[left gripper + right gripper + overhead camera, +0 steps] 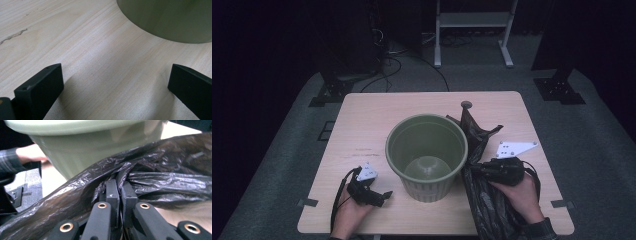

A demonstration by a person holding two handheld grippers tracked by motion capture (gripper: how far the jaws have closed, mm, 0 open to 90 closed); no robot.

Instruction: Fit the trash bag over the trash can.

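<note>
An empty pale-green bin [427,155] stands upright in the middle of the wooden table [362,120]. A crumpled black plastic bag [479,150] lies against its right side and trails to the table's front edge. My right gripper [476,170] is shut on a fold of the black bag [160,177], beside the bin wall [82,157]; its jaws [119,187] pinch the film. My left gripper [384,196] rests low over the table at the bin's front left. Its jaws [115,80] stand wide open with bare wood between them and the bin's base [170,22] ahead.
A round grommet hole [466,105] sits near the table's far edge. Beyond the table are a white frame's legs [472,30], cables [397,60] and dark stand feet [562,90] on grey carpet. The table's left half is bare wood.
</note>
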